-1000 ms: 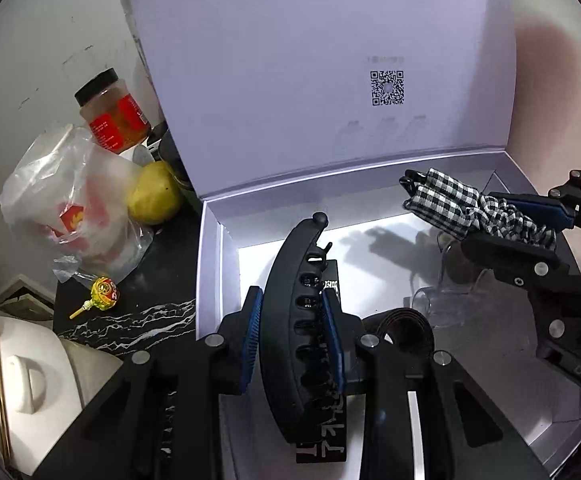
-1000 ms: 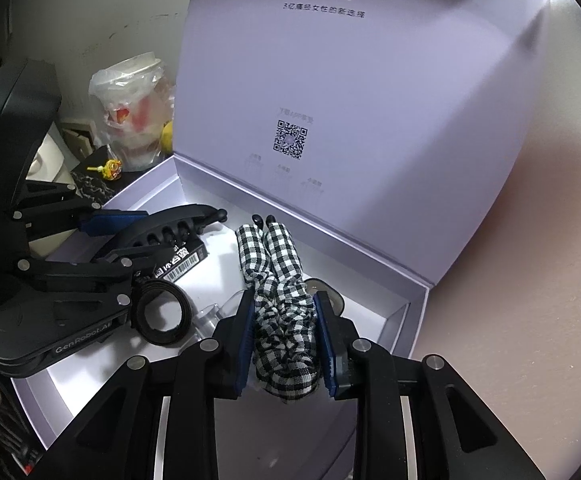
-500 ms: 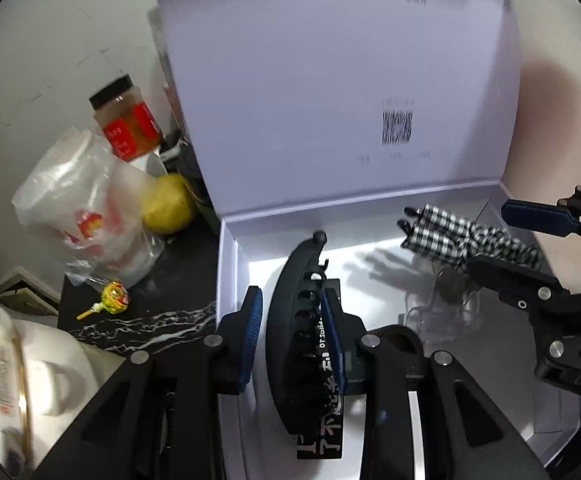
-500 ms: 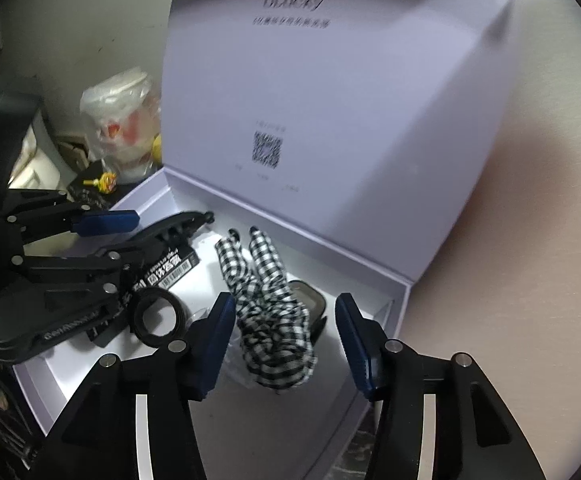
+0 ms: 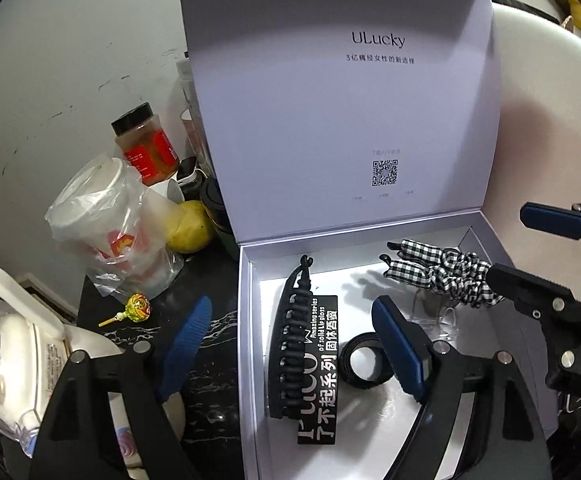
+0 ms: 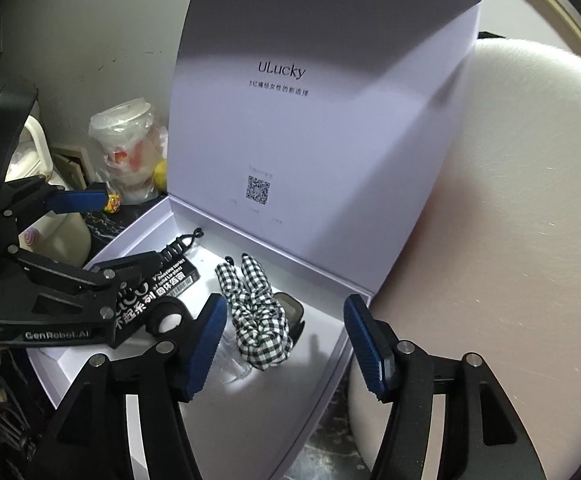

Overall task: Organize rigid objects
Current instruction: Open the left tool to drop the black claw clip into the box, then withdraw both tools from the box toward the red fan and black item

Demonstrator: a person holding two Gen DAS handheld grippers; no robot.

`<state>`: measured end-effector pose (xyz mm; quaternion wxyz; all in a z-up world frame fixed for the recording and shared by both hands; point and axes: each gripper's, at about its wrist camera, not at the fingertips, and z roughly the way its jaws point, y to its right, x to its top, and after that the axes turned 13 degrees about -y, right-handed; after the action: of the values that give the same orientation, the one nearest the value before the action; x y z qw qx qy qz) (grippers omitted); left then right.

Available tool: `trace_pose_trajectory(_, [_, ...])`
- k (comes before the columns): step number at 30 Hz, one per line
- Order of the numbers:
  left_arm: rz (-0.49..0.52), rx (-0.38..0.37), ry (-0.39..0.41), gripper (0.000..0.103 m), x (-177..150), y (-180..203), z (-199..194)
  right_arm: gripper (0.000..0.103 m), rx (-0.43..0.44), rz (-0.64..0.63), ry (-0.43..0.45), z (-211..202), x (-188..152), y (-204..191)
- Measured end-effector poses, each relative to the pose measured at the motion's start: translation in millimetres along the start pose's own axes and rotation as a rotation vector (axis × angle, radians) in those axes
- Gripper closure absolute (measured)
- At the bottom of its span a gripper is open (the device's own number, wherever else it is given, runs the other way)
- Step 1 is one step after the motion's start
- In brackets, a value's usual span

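A white ULucky box (image 5: 250, 420) stands open with its lid upright. In it lie a black hair claw clip (image 5: 288, 344) on a black lip-gloss carton (image 5: 322, 376), a black ring (image 5: 364, 360), a clear plastic piece (image 5: 434, 312) and a black-and-white checked scrunchie (image 5: 446, 270). My left gripper (image 5: 296, 344) is open above the clip, empty. My right gripper (image 6: 286, 344) is open above the scrunchie (image 6: 256, 316), empty. The box also shows in the right wrist view (image 6: 338, 352).
Left of the box on the dark marble counter are a lollipop (image 5: 136, 308), a bagged cup (image 5: 106, 220), a yellow fruit (image 5: 188, 226), a red-labelled jar (image 5: 144, 146) and a white jug (image 5: 6, 344). A pale cushioned surface (image 6: 510, 220) lies right.
Both grippers opened and drew back. The left let go of the claw clip, which now lies on the carton. The right let go of the scrunchie, now lying in the box.
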<state>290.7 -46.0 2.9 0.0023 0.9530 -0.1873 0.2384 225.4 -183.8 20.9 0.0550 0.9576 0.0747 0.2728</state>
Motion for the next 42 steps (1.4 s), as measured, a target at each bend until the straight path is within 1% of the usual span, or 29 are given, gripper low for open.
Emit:
trace_pose_trajectory(7, [-0.001,0.002,0.019,0.020,-6,4,-17,0.042,-0.008,0.024,0.019,-17,-2,0])
trace_pose_trajectory(14, [0.009,0.025,0.068,0.020,-13,9,-49,0.042,-0.002,0.026,0.045,-40,-8,-4])
trace_pose_trajectory(19, [0.012,0.033,0.102,0.020,-22,11,-74,0.042,-0.007,0.022,0.077,-64,-14,-9])
trace_pose_trajectory(23, [0.008,0.027,0.119,0.020,-32,12,-94,0.041,-0.011,0.017,0.105,-83,-20,-12])
trace_pose_trajectory(32, [-0.011,0.047,0.159,0.020,-57,15,-133,0.040,-0.027,0.001,0.159,-127,-40,-18])
trace_pose_trajectory(35, [-0.019,0.051,0.170,0.020,-66,15,-144,0.037,-0.030,-0.002,0.173,-138,-45,-19])
trace_pose_trajectory(42, [-0.015,0.047,0.201,0.020,-90,22,-173,0.037,-0.024,-0.019,0.206,-163,-65,-26])
